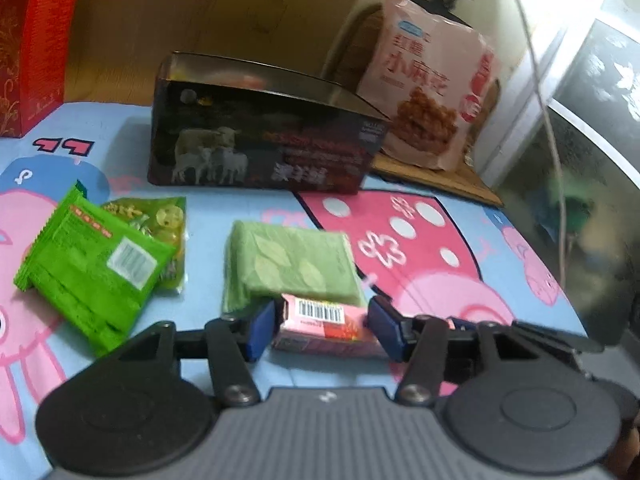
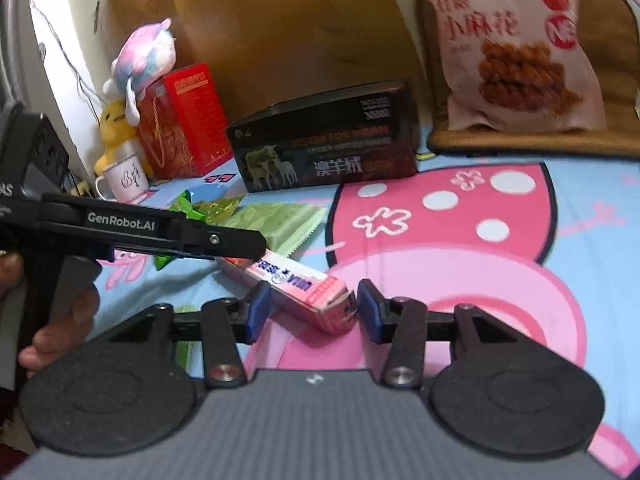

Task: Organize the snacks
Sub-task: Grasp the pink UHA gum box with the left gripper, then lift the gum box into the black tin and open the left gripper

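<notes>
I am working over a light-blue bedsheet (image 1: 208, 216) printed with big pink cartoon pigs, backed by a brown wooden headboard (image 1: 224, 8) and a pale wall. Against that board stands a dark rectangular box with white sheep printed on it (image 1: 260, 140), with a tall red carton (image 1: 32, 40) at the far left and, to the right, a large pink bag of fried twists (image 1: 432, 80) propped upright on a tan cushion (image 2: 532, 140). From my right wrist view I also see a pastel plush toy (image 2: 144, 56) sitting on the red carton, and beside the carton a yellow soft toy in a white mug (image 2: 124, 178). Near me on the sheet lie a bright green foil snack packet with a barcode (image 1: 92, 272), overlapping a yellow-green crinkly packet (image 1: 160, 216), and a pale green leaf-patterned packet (image 1: 288, 264). The small pink snack box with a barcode (image 1: 324, 324) lies flat on the sheet just in front of that pale green packet. My left gripper (image 1: 320, 326) is spread around one end of it, a blue pad on each side and a little daylight showing, so nothing is clamped. My right gripper (image 2: 310, 312) brackets the opposite end, jaws likewise parted, the box's corner close to the right pad, though I cannot tell if it touches.
</notes>
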`<act>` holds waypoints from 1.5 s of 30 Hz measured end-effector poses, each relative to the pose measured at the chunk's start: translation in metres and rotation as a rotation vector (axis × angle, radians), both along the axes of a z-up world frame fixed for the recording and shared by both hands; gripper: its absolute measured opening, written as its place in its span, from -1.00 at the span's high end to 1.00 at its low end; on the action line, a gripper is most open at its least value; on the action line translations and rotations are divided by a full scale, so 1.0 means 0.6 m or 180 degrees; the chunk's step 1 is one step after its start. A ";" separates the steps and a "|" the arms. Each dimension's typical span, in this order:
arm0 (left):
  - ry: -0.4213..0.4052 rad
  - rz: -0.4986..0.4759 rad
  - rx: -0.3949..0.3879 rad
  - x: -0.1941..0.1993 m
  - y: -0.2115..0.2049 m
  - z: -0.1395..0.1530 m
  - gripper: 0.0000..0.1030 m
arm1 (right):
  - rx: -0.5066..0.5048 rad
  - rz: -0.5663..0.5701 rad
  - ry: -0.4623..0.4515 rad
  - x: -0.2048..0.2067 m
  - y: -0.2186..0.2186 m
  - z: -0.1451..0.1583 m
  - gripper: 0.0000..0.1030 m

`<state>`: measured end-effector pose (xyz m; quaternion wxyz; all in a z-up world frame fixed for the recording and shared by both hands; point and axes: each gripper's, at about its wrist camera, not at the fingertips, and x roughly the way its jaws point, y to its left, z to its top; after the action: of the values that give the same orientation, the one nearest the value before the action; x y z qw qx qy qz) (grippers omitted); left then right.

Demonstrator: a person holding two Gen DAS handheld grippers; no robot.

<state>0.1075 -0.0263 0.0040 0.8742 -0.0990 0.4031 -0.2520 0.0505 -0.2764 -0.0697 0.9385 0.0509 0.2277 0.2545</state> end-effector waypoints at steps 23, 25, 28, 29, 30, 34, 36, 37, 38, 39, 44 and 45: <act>0.0116 -0.0190 -0.0089 -0.028 0.003 0.001 0.05 | -0.0311 -0.0007 -0.0140 -0.030 0.008 -0.002 0.24; 0.0129 -0.0199 -0.0070 -0.030 0.005 0.004 0.06 | -0.0455 -0.0083 -0.0225 -0.027 0.021 -0.002 0.32; 0.0195 -0.0195 -0.0182 -0.027 0.019 0.014 0.06 | -0.0512 -0.0081 -0.0361 -0.033 0.026 0.010 0.35; 0.0178 -0.0189 -0.0228 -0.025 0.023 0.021 0.06 | -0.0500 -0.0070 -0.0438 -0.035 0.026 0.019 0.35; 0.0135 -0.0181 -0.0270 -0.023 0.027 0.031 0.06 | -0.0490 -0.0060 -0.0516 -0.035 0.026 0.028 0.35; -0.0213 -0.0137 -0.0314 -0.003 0.036 0.084 0.06 | -0.0446 -0.0059 -0.0890 -0.019 0.031 0.077 0.35; -0.0356 -0.0053 -0.0290 0.020 0.038 0.104 0.06 | -0.0414 -0.0064 -0.1040 0.004 0.039 0.102 0.35; -0.0419 0.0014 -0.0287 0.036 0.041 0.113 0.06 | -0.0383 -0.0060 -0.1105 0.018 0.043 0.111 0.35; -0.0472 0.0079 -0.0284 0.056 0.044 0.120 0.06 | -0.0337 -0.0059 -0.1152 0.036 0.049 0.121 0.35; -0.0503 0.0141 -0.0289 0.077 0.046 0.126 0.06 | -0.0305 -0.0071 -0.1178 0.052 0.055 0.127 0.35; -0.0536 0.0315 -0.0185 0.170 0.034 0.128 0.06 | -0.0370 -0.0229 -0.1210 0.149 0.079 0.138 0.35; -0.0526 0.0329 -0.0148 0.184 0.028 0.123 0.06 | -0.0361 -0.0262 -0.1165 0.170 0.080 0.137 0.34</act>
<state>0.2180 -0.0095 0.0781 0.9138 -0.1188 0.3180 -0.2231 0.1525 -0.2286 0.0127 0.9752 -0.0399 0.0649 0.2077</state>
